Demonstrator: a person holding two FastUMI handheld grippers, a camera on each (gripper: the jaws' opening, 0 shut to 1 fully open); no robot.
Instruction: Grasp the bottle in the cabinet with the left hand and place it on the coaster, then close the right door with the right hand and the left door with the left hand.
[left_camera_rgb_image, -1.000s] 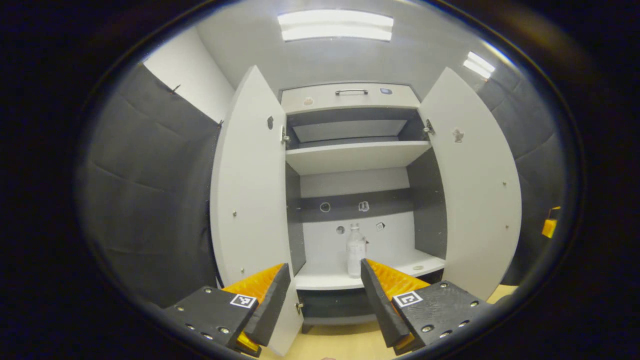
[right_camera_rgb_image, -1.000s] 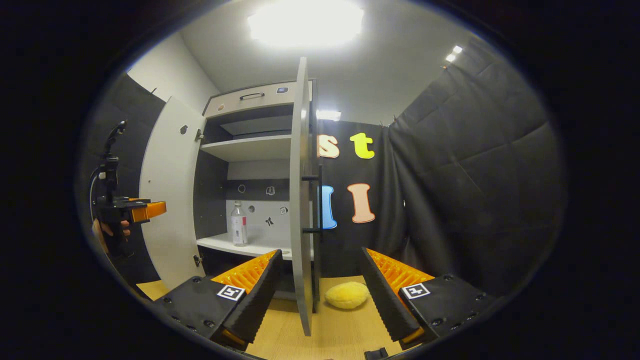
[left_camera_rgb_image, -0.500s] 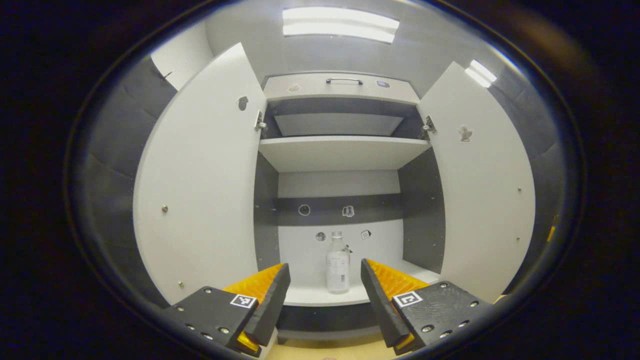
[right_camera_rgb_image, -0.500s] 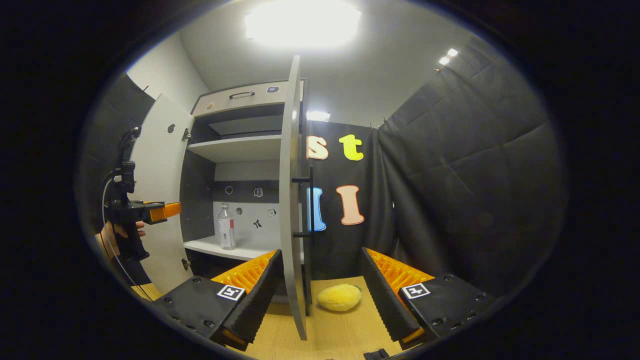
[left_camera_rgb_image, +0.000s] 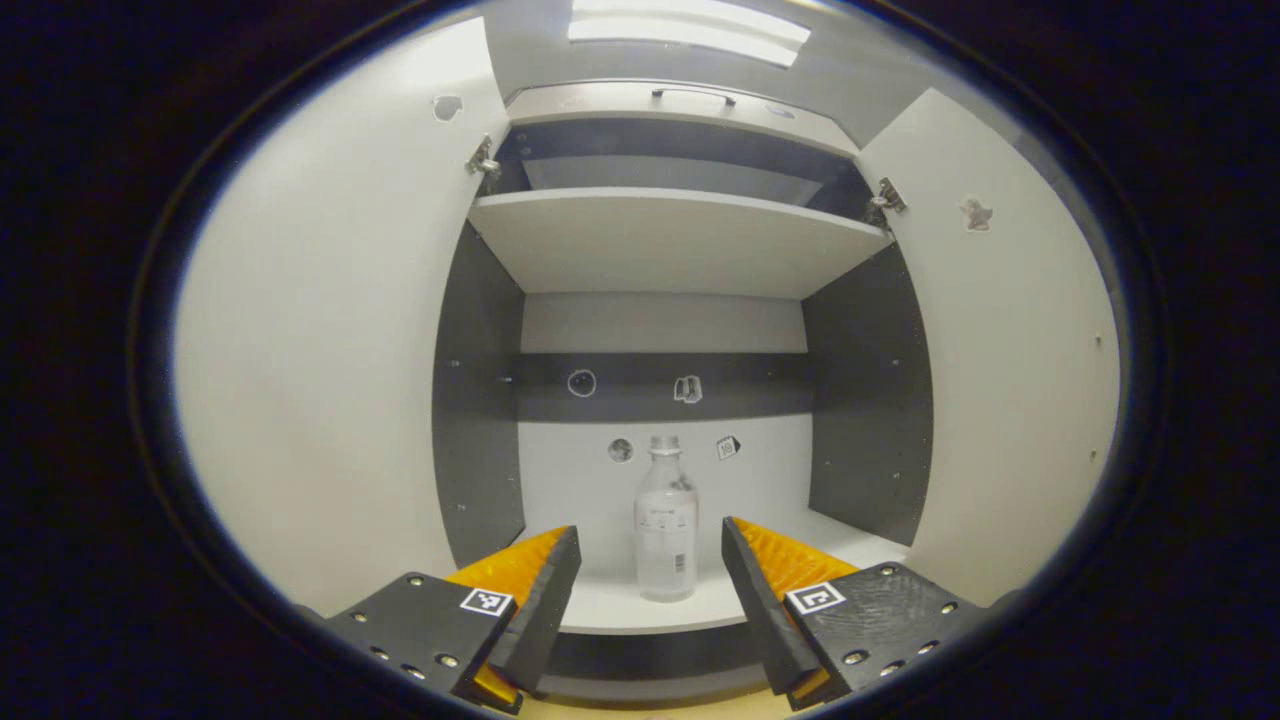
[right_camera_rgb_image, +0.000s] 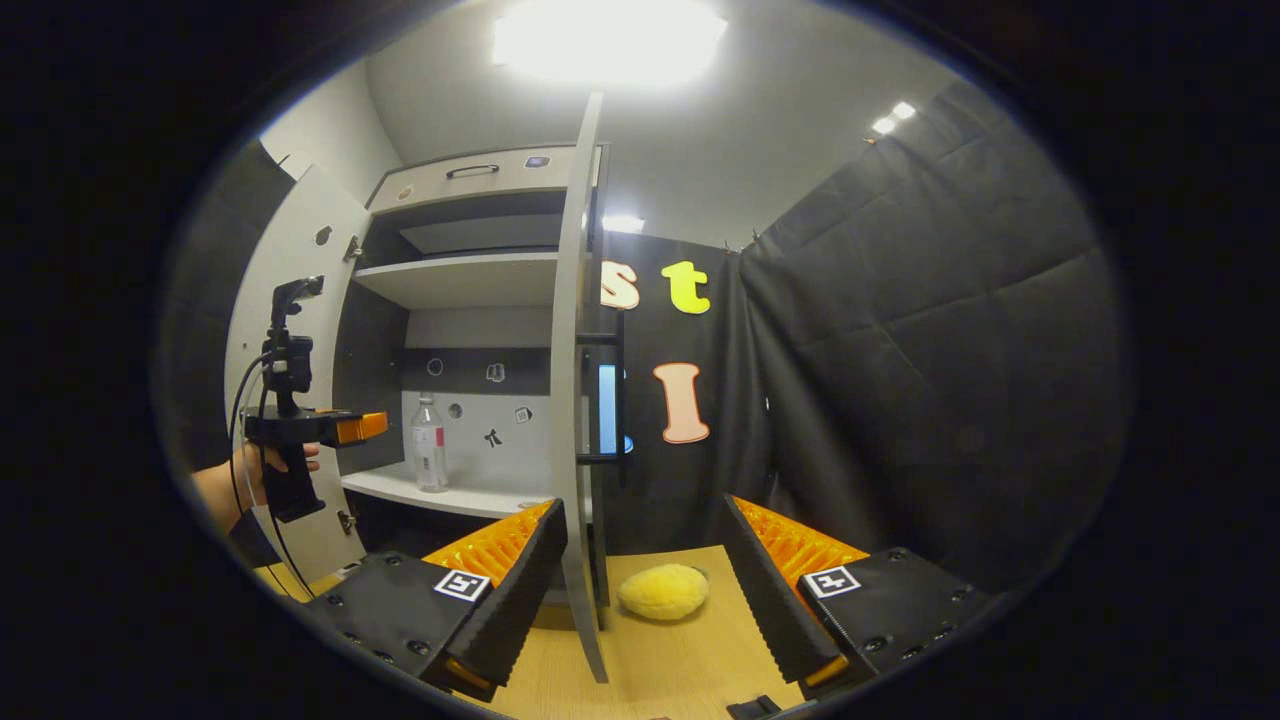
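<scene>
Left gripper view, bottle (left_camera_rgb_image: 666, 532) upright on shelf, ahead between released left tongs (left_camera_rgb_image: 650, 560); right tongs (right_camera_rgb_image: 645, 560) released

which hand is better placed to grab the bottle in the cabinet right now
Left. Its tongs stand open and point straight at the bottle, which is framed upright between the fingers on the lower shelf. The right tongs hang back outside the right door, facing its edge.

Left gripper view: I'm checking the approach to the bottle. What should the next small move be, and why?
Probably ease the left gripper straight forward. Its jaws stand open and the bottle stands upright on the cabinet shelf, lined up between the fingers but farther in, not yet between them.
</scene>
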